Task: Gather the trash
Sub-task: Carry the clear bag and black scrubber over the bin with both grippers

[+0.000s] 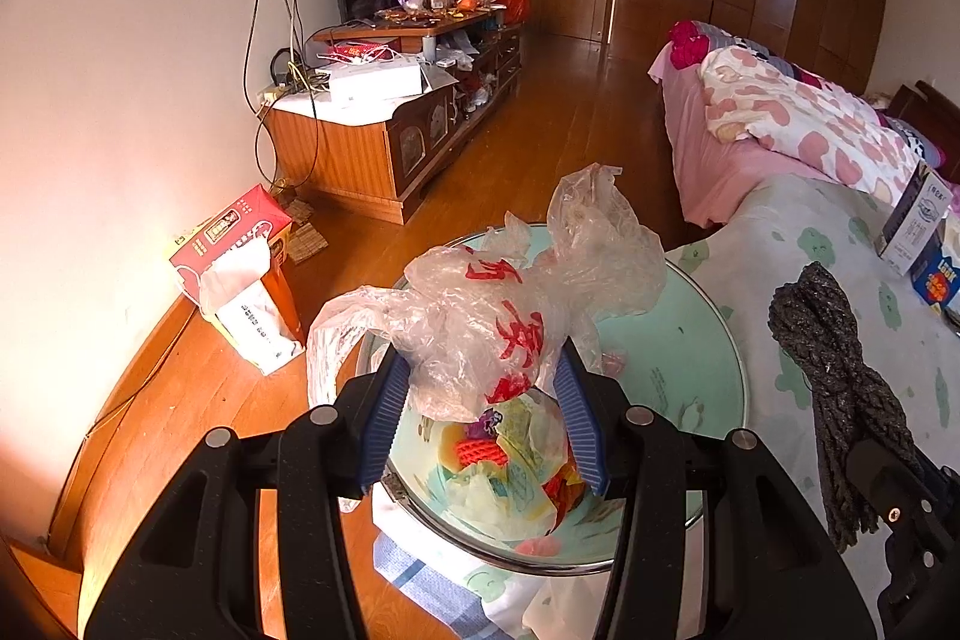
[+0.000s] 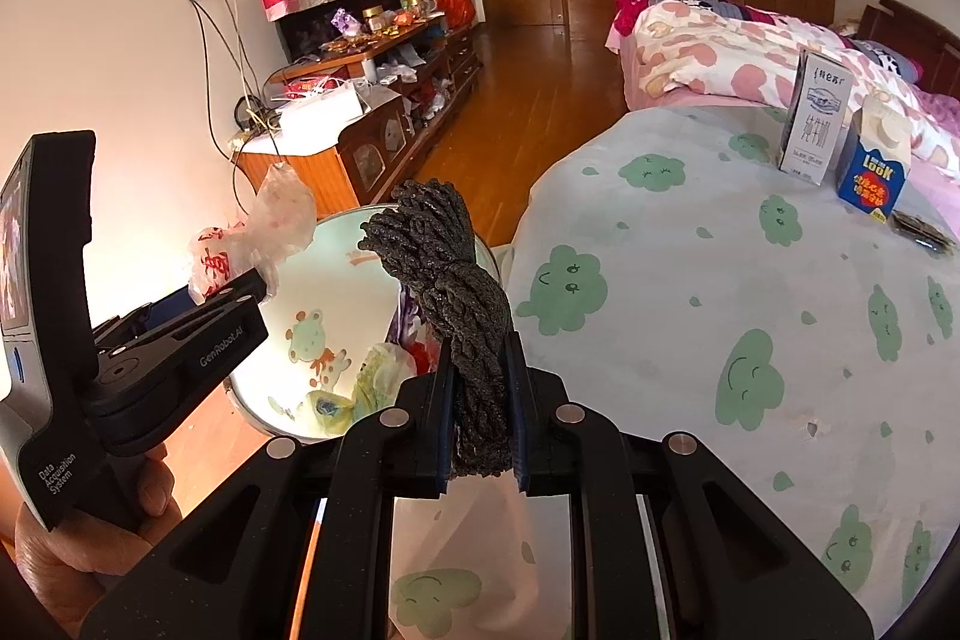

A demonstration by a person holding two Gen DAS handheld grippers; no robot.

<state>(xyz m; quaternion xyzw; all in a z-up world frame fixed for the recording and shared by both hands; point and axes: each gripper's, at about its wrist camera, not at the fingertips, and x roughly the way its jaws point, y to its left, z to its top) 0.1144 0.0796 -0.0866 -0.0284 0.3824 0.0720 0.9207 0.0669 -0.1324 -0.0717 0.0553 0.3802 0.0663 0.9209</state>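
Note:
My left gripper (image 1: 486, 400) is shut on a crumpled clear plastic bag with red print (image 1: 510, 304), held right over a pale green basin (image 1: 690, 340) that has wrappers and other trash (image 1: 510, 460) in it. In the right wrist view the same bag (image 2: 252, 238) sticks up from the left gripper (image 2: 246, 280) above the basin (image 2: 336, 280). My right gripper (image 2: 480, 370) is shut on a dark grey knotted bundle of rope (image 2: 450, 280), held just right of the basin by the bed's edge. That bundle (image 1: 828, 352) also hangs at the right of the left wrist view.
A bed with a grey sheet printed with green clouds (image 2: 720, 310) fills the right. Two cartons (image 2: 840, 130) stand on it. A red tissue box (image 1: 240, 268) sits on the wooden floor by the wall. A cluttered low cabinet (image 1: 390, 112) lines the wall behind.

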